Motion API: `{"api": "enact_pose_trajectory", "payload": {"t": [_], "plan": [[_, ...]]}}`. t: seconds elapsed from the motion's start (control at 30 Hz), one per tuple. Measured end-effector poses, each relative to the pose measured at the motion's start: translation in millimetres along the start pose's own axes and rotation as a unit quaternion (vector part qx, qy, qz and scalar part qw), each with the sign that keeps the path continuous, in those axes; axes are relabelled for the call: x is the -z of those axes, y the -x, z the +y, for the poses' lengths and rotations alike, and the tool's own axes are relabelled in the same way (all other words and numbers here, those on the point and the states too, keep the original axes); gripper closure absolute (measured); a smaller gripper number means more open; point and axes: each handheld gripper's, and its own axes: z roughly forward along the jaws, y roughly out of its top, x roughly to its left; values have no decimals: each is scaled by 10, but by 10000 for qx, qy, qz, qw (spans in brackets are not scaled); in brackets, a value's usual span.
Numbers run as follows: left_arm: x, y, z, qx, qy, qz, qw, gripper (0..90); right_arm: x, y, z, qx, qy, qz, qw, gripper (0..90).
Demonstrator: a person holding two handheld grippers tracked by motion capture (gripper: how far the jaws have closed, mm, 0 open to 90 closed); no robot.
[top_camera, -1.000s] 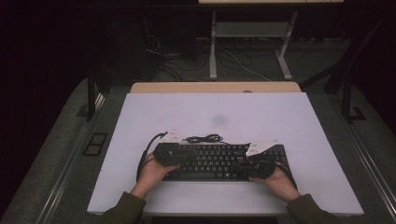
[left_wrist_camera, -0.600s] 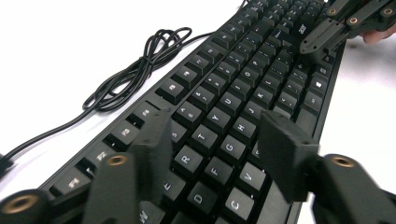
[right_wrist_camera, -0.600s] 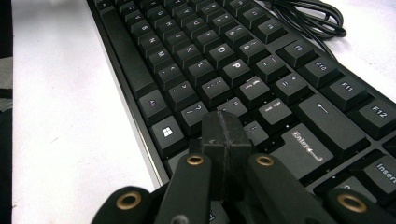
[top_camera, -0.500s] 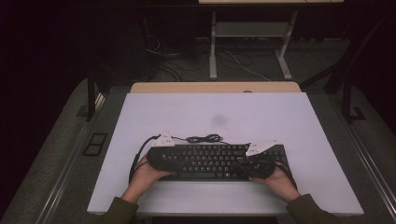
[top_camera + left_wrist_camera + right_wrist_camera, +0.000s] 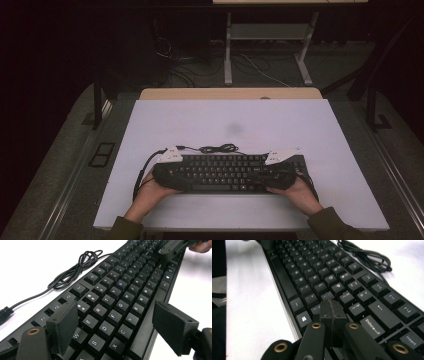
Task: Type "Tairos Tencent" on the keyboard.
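The keyboard (image 5: 227, 172) is lying flat on the white tabletop (image 5: 230, 120), near my edge, its cable (image 5: 217, 148) coiled just behind it. My left gripper (image 5: 117, 325) has just been opening its jaws: compared with a second ago they are now standing released over the left keys, with no pad pressing anything. My right gripper (image 5: 331, 315) is resting on the right end, jaws clenched together on nothing. I judge I am letting the keyboard go, so the placing seems nearly finished.

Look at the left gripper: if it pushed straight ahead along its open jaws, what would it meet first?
Probably the keyboard: the left gripper, jaws just opened, straddles its key rows, which run ahead toward the right gripper. Depth is hard to judge.
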Motion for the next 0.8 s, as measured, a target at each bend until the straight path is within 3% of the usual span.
{"api": "enact_pose_trajectory", "payload": {"t": [0.2,0.37,0.63,0.8], "plan": [[9,3,-6,6,56,6,10000,195,29,17,48,-135,213,91,9996,742],[3,6,-11,19,70,12,10000,195,9,9,112,-106,341,71,9993,552],[9,5,-10,-1,73,23,10000,195,-56,26,182,-203,463,63,9987,411],[10,0,-8,-11,74,28,10000,195,-103,39,236,-231,503,76,9984,376]]}}
